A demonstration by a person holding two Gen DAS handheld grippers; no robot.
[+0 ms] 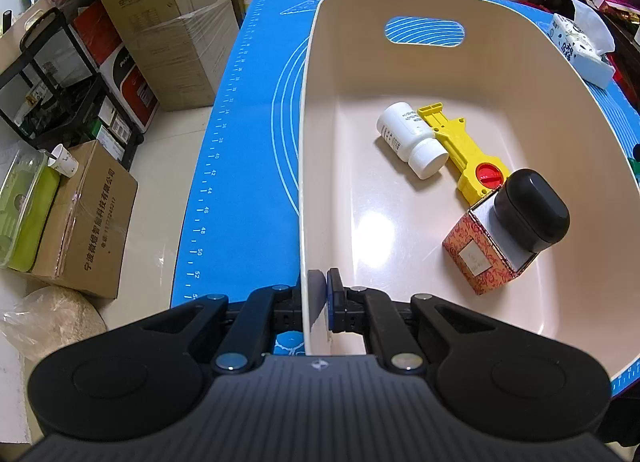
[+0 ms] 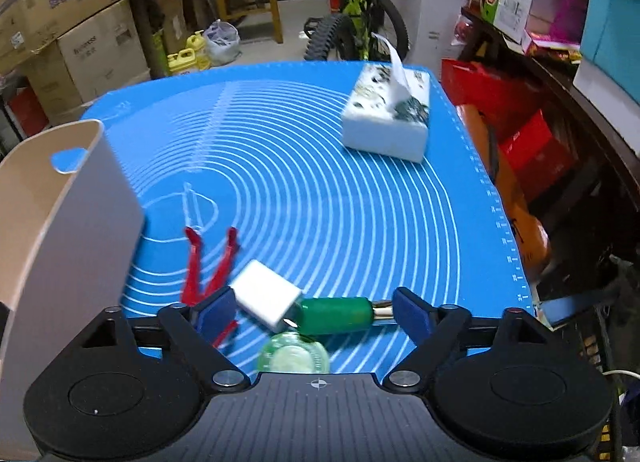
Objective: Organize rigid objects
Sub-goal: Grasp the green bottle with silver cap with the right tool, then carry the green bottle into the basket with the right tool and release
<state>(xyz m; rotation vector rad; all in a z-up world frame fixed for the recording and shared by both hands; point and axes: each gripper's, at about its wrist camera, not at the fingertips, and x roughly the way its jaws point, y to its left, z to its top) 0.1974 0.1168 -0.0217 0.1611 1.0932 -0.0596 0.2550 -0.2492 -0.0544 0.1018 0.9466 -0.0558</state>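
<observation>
A beige bin (image 1: 400,73) stands on the blue mat (image 1: 240,181). My left gripper (image 1: 325,288) is shut on the bin's near wall, one pad outside and one inside. Inside lie a white bottle (image 1: 412,139), a yellow tool (image 1: 460,141) with a red disc, and a black case (image 1: 530,209) resting on a red patterned box (image 1: 476,258). My right gripper (image 2: 314,310) hangs open over the mat. Between its fingers lie a white block (image 2: 266,296) and a green-handled tool (image 2: 336,314). Red tweezers (image 2: 208,266) lie just left of them, and a clear greenish round thing (image 2: 294,356) sits nearer the camera.
A tissue pack (image 2: 386,121) sits at the mat's far right corner. In the right wrist view the bin (image 2: 60,229) rises at the left, close to the tweezers. Cardboard boxes (image 1: 160,41), a bicycle (image 2: 352,21) and shelves surround the table.
</observation>
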